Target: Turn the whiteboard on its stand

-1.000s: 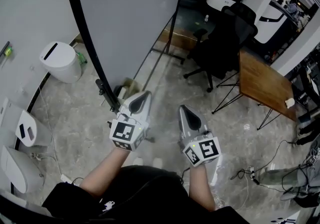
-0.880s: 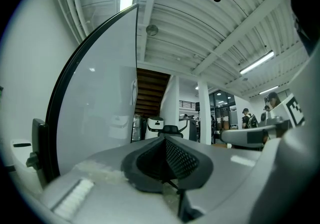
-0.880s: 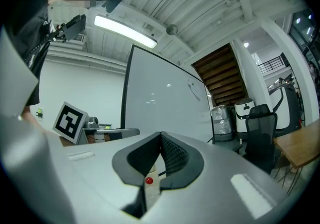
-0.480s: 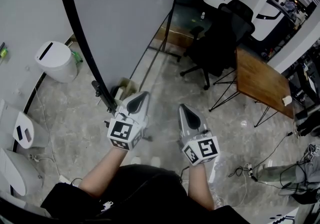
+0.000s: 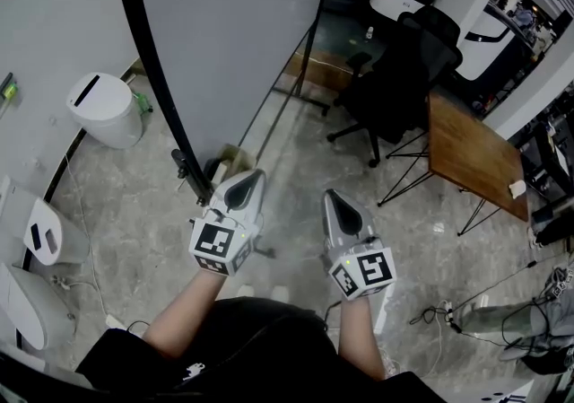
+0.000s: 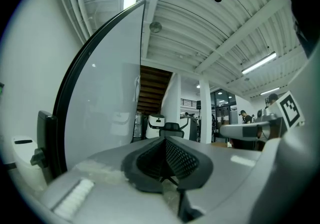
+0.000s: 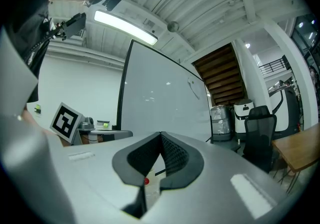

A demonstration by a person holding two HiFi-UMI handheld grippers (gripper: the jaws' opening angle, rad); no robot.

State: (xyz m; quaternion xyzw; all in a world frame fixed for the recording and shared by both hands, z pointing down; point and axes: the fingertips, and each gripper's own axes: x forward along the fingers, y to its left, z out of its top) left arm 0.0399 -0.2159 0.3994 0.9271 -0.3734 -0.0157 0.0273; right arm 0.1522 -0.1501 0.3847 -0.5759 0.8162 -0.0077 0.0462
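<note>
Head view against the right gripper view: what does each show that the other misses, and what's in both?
Only the head view shows the cables lying on the floor and the right gripper's own marker cube. Only the right gripper view shows the ceiling with its strip light, and that gripper's jaws meeting with nothing between them. Both show the whiteboard, the black office chair and the wooden table.
</note>
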